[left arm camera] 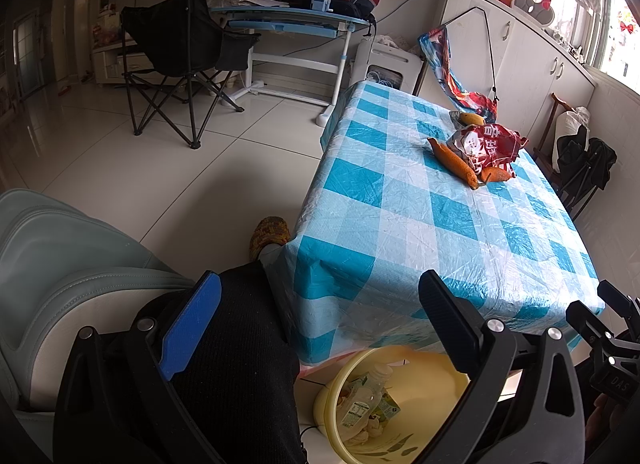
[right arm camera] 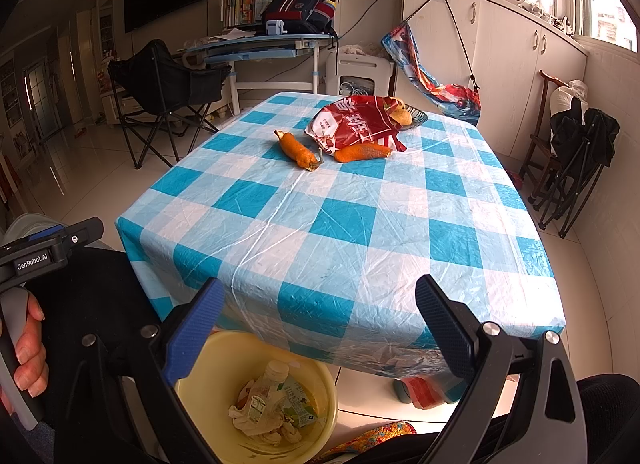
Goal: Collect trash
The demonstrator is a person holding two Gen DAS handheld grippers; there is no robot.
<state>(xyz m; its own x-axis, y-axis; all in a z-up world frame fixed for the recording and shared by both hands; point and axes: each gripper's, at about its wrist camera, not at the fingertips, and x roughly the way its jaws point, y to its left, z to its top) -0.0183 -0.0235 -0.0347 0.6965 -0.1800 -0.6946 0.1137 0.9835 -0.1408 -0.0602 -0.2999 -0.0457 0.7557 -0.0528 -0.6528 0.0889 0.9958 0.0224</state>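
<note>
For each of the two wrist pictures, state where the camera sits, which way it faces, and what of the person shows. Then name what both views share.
Left wrist: low beside the table, facing along it; open left gripper and a dark-clothed leg show.
Right wrist: at the table's near edge, facing across it; open right gripper and the hand holding the other gripper show.
Shared: red bag, two orange peels, yellow bin below.
</note>
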